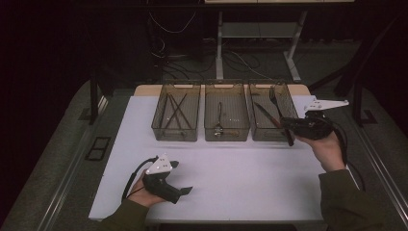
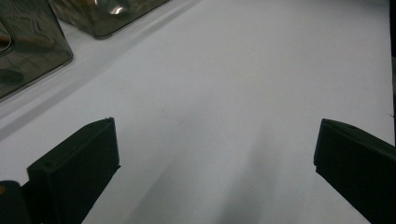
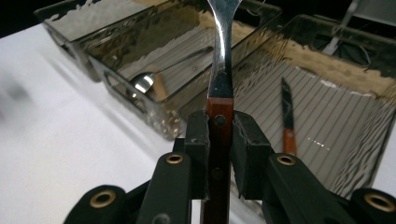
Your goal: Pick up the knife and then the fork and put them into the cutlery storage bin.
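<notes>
My right gripper (image 3: 219, 126) is shut on the red-brown wooden handle of a fork (image 3: 220, 70), whose metal neck rises straight up between the jaws. In the high view the right gripper (image 1: 287, 125) hovers at the front right corner of the right bin (image 1: 288, 96), and the fork (image 1: 273, 96) slants over that bin. A wooden-handled knife (image 3: 287, 116) lies on the bin's floor; from above, the knife (image 1: 263, 111) lies diagonally. My left gripper (image 1: 182, 177) rests low over the white table (image 1: 240, 168) at the front left, open and holding nothing (image 2: 215, 154).
Three smoked clear bins stand in a row at the back of the table. The left bin (image 1: 176, 84) holds thin dark sticks, the middle bin (image 1: 226, 84) a spoon (image 1: 220, 118). Desk legs and cables lie on the floor beyond the table.
</notes>
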{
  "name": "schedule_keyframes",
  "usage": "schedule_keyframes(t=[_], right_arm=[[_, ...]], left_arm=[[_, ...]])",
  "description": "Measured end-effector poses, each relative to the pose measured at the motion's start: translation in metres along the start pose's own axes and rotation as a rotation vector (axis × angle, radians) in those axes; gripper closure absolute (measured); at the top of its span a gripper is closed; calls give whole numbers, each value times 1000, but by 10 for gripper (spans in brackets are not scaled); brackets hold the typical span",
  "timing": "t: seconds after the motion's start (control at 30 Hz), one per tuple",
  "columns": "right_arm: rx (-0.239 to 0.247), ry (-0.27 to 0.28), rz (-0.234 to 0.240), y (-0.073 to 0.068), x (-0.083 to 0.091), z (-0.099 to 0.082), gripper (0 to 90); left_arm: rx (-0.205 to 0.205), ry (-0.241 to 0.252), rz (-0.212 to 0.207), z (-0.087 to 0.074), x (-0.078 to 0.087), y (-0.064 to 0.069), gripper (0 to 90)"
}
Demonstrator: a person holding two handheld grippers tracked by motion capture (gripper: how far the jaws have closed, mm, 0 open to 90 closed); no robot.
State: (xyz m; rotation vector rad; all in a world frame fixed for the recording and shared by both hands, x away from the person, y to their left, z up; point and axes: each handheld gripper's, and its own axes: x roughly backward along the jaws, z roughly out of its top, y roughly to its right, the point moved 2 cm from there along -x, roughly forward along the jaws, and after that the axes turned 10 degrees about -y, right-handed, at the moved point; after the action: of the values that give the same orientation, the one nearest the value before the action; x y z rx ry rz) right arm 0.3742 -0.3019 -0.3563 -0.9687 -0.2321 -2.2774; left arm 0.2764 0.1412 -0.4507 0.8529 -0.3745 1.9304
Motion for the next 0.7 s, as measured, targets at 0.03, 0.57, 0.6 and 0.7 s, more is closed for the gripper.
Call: schedule_keyframes(t=[0.03,0.57,0.6,0.7], right_arm=[[-1,2,-4,1,0,2,774],[-58,47,-69,28,-7,28,774],[-66,50,-73,31,-8,29,774],[-83,48,-88,38,-13,30,774]], left_arm=[[0,0,-1,0,0,0,0],[-1,2,-1,0,0,0,0],[0,1,-1,0,0,0,0],[-1,2,-2,0,0,0,0]])
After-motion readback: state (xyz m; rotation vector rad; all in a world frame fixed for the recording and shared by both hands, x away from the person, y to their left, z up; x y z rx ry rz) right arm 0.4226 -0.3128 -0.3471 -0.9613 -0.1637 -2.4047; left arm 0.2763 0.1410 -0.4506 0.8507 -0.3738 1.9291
